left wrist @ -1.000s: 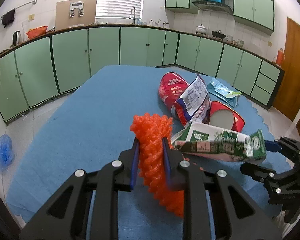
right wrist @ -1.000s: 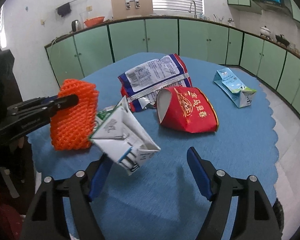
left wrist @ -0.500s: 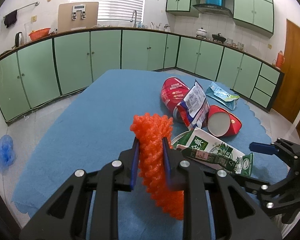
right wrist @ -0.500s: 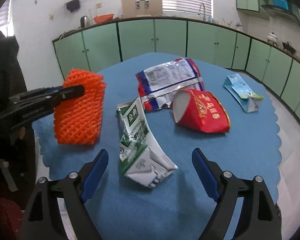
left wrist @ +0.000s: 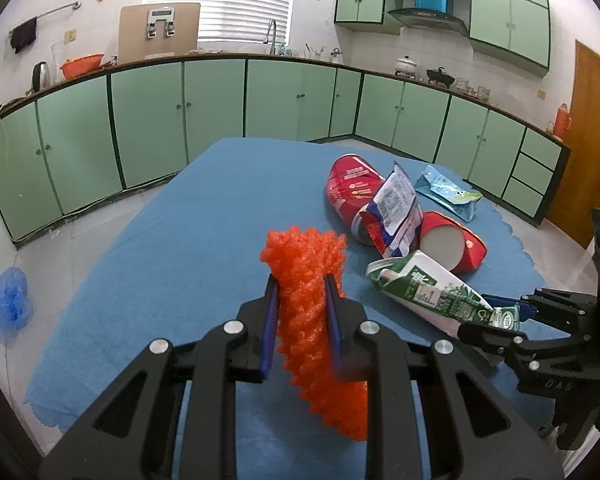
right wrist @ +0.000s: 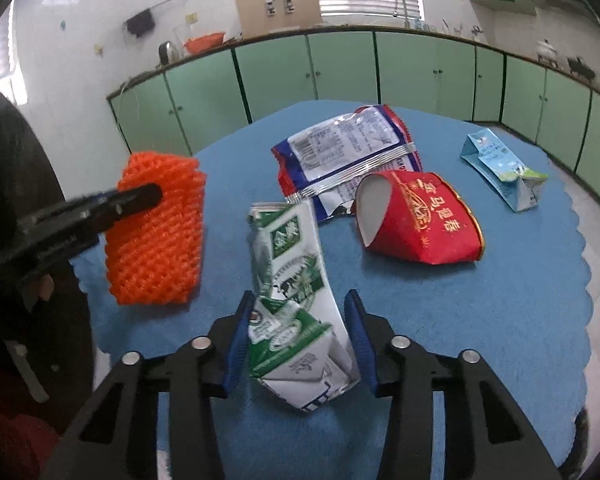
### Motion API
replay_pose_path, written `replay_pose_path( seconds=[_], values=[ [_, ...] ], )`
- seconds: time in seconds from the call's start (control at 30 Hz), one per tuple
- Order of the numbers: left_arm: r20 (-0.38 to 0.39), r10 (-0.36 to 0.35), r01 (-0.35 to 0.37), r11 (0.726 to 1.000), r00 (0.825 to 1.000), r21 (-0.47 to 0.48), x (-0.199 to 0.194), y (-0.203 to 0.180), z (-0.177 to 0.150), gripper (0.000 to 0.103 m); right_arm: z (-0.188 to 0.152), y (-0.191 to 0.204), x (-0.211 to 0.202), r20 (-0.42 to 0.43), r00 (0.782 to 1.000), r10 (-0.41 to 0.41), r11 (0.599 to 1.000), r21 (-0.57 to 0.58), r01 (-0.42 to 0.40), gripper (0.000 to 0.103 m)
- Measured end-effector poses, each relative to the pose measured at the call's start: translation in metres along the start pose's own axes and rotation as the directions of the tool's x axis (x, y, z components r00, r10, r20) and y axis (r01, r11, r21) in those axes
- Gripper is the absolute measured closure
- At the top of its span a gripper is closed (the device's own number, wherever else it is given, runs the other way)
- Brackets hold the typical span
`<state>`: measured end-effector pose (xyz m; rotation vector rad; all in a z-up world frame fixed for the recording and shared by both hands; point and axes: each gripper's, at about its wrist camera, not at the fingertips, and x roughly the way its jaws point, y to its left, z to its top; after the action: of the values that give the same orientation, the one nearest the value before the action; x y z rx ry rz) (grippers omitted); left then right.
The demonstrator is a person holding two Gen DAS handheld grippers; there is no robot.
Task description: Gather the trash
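My left gripper (left wrist: 300,300) is shut on an orange foam net sleeve (left wrist: 312,316) and holds it above the blue table (left wrist: 204,208); the sleeve also shows in the right wrist view (right wrist: 156,228). My right gripper (right wrist: 298,336) has closed on the near end of a crushed green and white milk carton (right wrist: 296,300), which lies on the table; it also shows in the left wrist view (left wrist: 428,292). Behind lie a red paper cup (right wrist: 416,216), a blue and white snack bag (right wrist: 348,152), a red can (left wrist: 352,188) and a light blue carton (right wrist: 500,168).
Green kitchen cabinets (left wrist: 220,100) run round the room behind the table. A blue plastic bag (left wrist: 8,304) lies on the floor at the left. A brown door (left wrist: 588,136) stands at the right. The table's scalloped edge (right wrist: 580,240) is at the right.
My right gripper moved forward over the milk carton and its jaws closed from wide open onto the carton's end. The left gripper kept hold of the orange sleeve.
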<state>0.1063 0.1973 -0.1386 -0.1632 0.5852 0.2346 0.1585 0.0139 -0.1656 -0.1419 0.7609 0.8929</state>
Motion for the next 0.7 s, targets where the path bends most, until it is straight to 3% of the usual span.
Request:
replay_pose_path(
  seconds=[0.43, 0.53, 0.7],
  values=[
    [0.001, -0.101, 0.1, 0.994, 0.995, 0.042, -0.013, -0.035, -0.002, 0.083, -0.02, -0.019, -0.055, 0.032, 0.999, -0.007, 0.997, 0.08, 0.004, 0.061],
    [-0.006, -0.129, 0.129, 0.99, 0.992, 0.054, -0.014, -0.047, -0.003, 0.083, -0.026, -0.024, -0.055, -0.009, 0.999, -0.052, 0.996, 0.067, 0.053, 0.061],
    [-0.022, -0.143, 0.144, 0.987, 0.989, 0.072, -0.011, -0.057, -0.007, 0.083, -0.031, -0.026, -0.039, -0.075, 0.996, -0.05, 0.996, 0.072, 0.055, 0.058]
  ],
)
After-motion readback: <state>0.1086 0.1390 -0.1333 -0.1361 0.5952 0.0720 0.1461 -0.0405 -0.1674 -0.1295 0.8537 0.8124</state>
